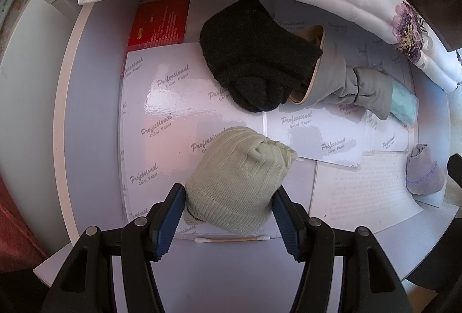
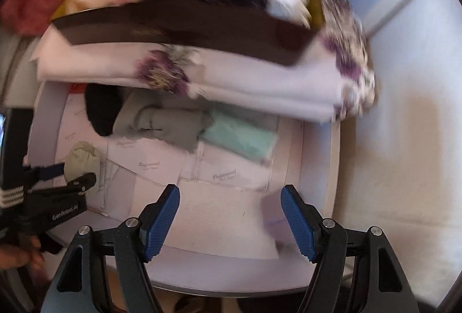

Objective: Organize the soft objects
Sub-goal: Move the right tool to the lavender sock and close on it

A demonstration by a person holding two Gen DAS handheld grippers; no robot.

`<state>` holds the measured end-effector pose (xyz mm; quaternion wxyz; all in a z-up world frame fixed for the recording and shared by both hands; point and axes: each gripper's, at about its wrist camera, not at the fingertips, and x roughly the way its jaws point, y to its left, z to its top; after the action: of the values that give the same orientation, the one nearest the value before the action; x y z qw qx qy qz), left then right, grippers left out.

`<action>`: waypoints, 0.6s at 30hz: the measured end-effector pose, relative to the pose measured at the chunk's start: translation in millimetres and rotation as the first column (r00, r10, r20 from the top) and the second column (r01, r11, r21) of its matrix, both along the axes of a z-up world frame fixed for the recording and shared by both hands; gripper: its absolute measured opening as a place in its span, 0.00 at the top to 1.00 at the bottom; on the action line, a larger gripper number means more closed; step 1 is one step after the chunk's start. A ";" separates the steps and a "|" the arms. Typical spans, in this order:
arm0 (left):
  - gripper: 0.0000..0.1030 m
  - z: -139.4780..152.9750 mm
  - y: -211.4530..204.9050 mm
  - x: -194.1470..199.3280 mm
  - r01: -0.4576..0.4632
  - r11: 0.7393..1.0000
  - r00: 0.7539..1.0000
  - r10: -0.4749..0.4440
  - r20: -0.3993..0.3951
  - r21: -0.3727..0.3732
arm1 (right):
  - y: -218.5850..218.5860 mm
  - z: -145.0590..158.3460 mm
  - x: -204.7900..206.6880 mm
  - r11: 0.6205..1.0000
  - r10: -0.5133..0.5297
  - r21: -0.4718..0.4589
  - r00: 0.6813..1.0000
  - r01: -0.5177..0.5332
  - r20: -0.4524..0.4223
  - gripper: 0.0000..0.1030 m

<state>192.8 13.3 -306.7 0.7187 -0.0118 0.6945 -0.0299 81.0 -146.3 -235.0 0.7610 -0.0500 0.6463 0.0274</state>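
A pale green knitted sock bundle [image 1: 239, 174] lies on the paper-lined floor of a white drawer [image 1: 92, 116]. My left gripper [image 1: 226, 197] points down and is shut on it, both blue pads against its sides. The right wrist view shows the same sock [image 2: 82, 158] in the left gripper [image 2: 72, 173] at far left. My right gripper [image 2: 231, 194] is open above the drawer's near right part. A blurred lilac sock bundle [image 2: 274, 223] lies just inside its right finger, not pressed. In the left wrist view that lilac bundle [image 1: 424, 171] sits at the right edge.
A black sock [image 1: 254, 53], a knotted grey garment [image 1: 346, 82] and a mint cloth [image 1: 404, 105] lie along the drawer's far side. Folded white flowered fabric [image 2: 231, 82] and a dark box [image 2: 187, 24] of clothes overhang that side. A cotton swab [image 1: 231, 238] lies near the left gripper.
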 end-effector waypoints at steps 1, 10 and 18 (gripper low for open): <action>0.40 0.1 0.3 0.0 -0.001 1.000 1.000 0.001 -0.001 -0.001 | -3.9 -1.0 0.3 1.000 -0.020 0.005 1.000 0.020 -0.005 0.29; 0.40 -0.6 0.4 0.6 -0.004 1.000 1.000 0.004 -0.006 -0.005 | -71.4 -0.4 10.1 0.922 -0.339 0.182 0.940 0.341 -0.044 0.33; 0.40 -0.7 0.9 1.1 -0.006 1.000 1.000 0.006 -0.008 -0.008 | -45.4 -43.4 21.8 0.978 -0.207 -0.053 0.963 0.200 -0.171 0.35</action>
<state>193.9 14.1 -307.4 0.7160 -0.0167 0.6972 -0.0306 102.7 -191.6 -278.4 0.6988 0.0059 0.7129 -0.0581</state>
